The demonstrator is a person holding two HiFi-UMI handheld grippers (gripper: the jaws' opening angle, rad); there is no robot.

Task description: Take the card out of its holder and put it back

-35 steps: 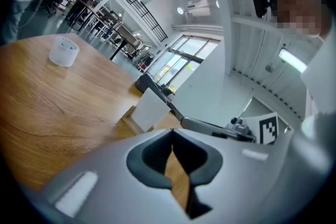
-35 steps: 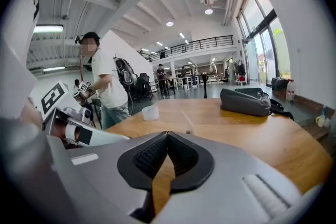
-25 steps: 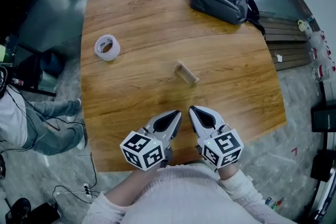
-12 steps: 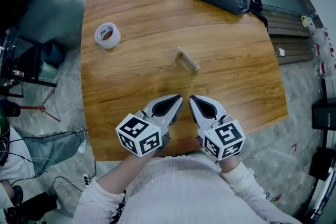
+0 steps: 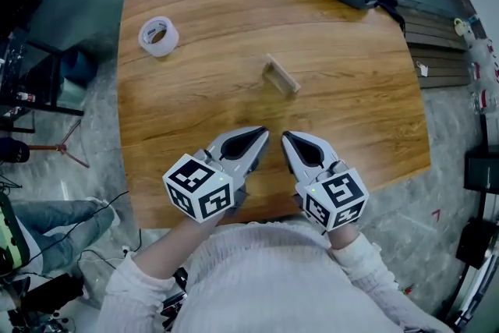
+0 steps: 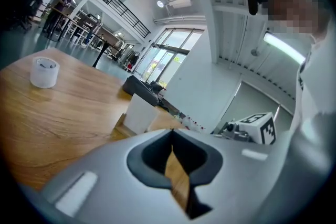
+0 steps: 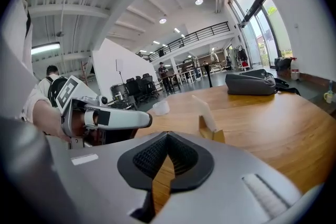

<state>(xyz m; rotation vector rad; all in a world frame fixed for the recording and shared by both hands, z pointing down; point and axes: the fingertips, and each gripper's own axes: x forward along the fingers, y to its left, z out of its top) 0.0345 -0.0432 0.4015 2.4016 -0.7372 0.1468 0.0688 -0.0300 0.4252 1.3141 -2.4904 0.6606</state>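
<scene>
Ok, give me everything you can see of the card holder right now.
The card holder is a small block of light wood, lying slantwise near the middle of the table. A plain white card stands on edge in its slot, leaning slightly and rising well above the wood. The base rests flat on the tabletop. Only the card and the table touch it.

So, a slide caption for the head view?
Left gripper and right gripper, both shut, hover over a wooden table before a white card in its wooden holder.
</scene>
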